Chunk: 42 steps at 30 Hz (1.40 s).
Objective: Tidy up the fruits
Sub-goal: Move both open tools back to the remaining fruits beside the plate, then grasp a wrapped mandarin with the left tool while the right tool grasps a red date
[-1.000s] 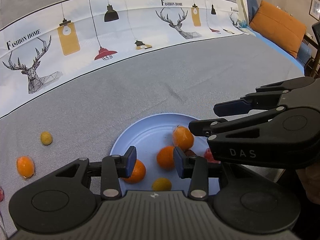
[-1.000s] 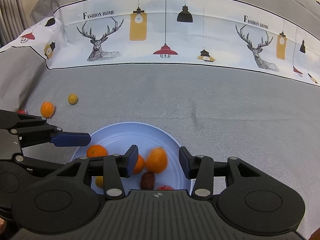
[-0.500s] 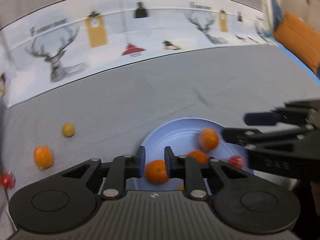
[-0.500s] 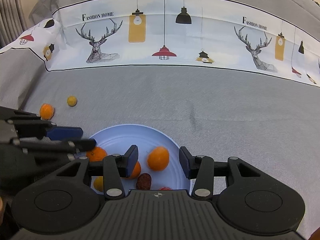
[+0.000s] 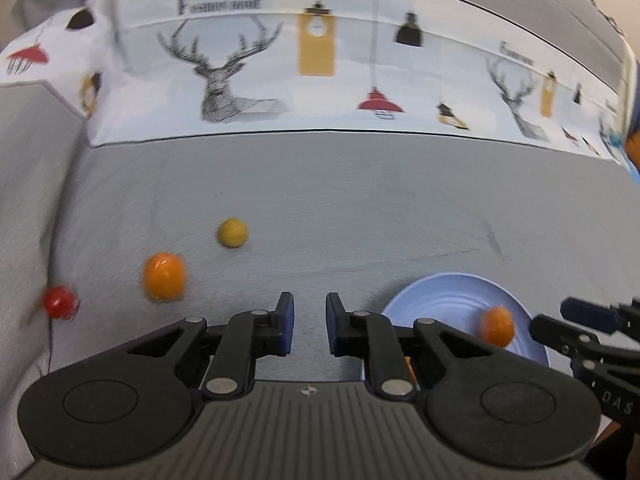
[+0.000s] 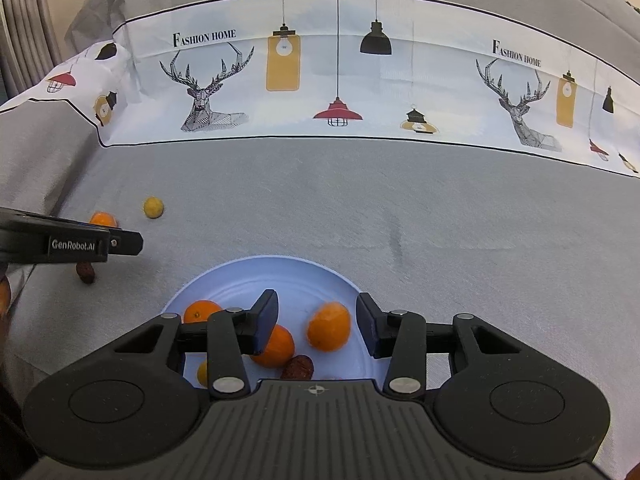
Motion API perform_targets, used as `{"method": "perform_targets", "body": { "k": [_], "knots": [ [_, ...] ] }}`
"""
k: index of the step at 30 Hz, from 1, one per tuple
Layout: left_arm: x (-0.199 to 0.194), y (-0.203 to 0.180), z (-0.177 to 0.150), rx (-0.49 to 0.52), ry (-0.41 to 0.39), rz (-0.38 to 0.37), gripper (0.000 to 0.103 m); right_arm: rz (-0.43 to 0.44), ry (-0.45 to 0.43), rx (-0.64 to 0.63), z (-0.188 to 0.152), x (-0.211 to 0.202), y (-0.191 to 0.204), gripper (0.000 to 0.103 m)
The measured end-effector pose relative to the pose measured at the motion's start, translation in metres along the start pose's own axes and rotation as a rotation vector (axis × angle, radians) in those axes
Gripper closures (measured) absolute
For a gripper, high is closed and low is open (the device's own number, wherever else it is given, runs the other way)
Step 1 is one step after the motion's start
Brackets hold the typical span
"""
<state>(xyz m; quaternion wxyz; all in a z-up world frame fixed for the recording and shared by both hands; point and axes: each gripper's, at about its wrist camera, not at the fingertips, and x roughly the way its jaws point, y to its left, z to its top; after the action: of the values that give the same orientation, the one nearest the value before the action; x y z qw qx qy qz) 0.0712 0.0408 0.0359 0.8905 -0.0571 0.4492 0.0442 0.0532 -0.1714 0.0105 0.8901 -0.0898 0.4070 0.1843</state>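
Left wrist view: my left claw (image 5: 307, 328) has a small gap between its fingers and holds nothing over the gray cloth (image 5: 360, 208). An orange (image 5: 165, 277), a yellow fruit (image 5: 232, 233) and a red fruit (image 5: 60, 302) lie ahead to the left. My right claw (image 6: 317, 322) is spread wide over the blue plate (image 6: 280, 276) with oranges (image 6: 329, 326) in it.

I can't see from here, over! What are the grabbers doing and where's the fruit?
Left gripper open, empty, over grey cloth. Right gripper open above blue plate. Loose orange, yellow fruit, red fruit lie left of plate. Nothing blocking.
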Motion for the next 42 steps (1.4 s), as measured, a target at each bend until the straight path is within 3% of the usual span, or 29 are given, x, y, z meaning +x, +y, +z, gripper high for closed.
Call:
{"method": "perform_targets", "body": {
  "k": [3,5,8,9,11,12,13,16,19,21,27,29,30,31,42],
  "knots": [
    [-0.001,0.006,0.003,-0.025,-0.001,0.013,0.085,0.003,0.001,-0.005,0.000,0.001,0.002,0.063],
    [-0.003,0.010,0.006,-0.032,-0.014,0.028,0.085,0.006,0.000,-0.011,0.000,0.002,0.004,0.072],
    [-0.004,0.021,0.011,-0.060,-0.027,0.081,0.081,0.013,-0.003,-0.012,0.001,0.002,0.006,0.072],
    [-0.002,0.025,0.013,-0.068,-0.020,0.102,0.074,0.015,-0.003,-0.010,0.001,0.003,0.006,0.072],
    [0.002,0.032,0.019,-0.059,-0.005,0.131,0.050,0.021,-0.001,-0.007,0.002,0.004,0.007,0.072],
    [0.005,0.034,0.023,-0.037,0.007,0.144,0.033,0.024,-0.001,-0.005,0.003,0.005,0.008,0.072],
    [0.008,0.037,0.027,-0.011,0.013,0.155,0.026,0.028,-0.002,-0.005,0.004,0.006,0.009,0.072],
    [0.020,0.046,0.034,0.042,0.031,0.196,0.024,0.044,-0.003,-0.009,0.005,0.007,0.015,0.072],
    [0.033,0.064,0.038,-0.015,0.069,0.165,0.024,0.058,-0.003,-0.025,0.004,0.008,0.022,0.072],
    [0.036,0.080,0.041,-0.116,0.080,0.122,0.026,0.065,-0.005,-0.037,0.004,0.008,0.026,0.072],
    [0.045,0.099,0.042,-0.241,0.127,0.099,0.056,0.092,-0.015,-0.056,0.009,0.012,0.039,0.072],
    [0.044,0.106,0.043,-0.274,0.122,0.109,0.072,0.117,-0.025,-0.062,0.011,0.013,0.047,0.072],
    [0.042,0.112,0.042,-0.304,0.118,0.109,0.084,0.133,-0.029,-0.070,0.012,0.014,0.052,0.072],
    [0.040,0.117,0.041,-0.336,0.115,0.102,0.088,0.149,-0.033,-0.081,0.012,0.015,0.058,0.072],
    [0.022,0.154,0.038,-0.522,0.074,0.080,0.084,0.375,-0.062,-0.301,0.013,0.048,0.160,0.072]
  ]
}}
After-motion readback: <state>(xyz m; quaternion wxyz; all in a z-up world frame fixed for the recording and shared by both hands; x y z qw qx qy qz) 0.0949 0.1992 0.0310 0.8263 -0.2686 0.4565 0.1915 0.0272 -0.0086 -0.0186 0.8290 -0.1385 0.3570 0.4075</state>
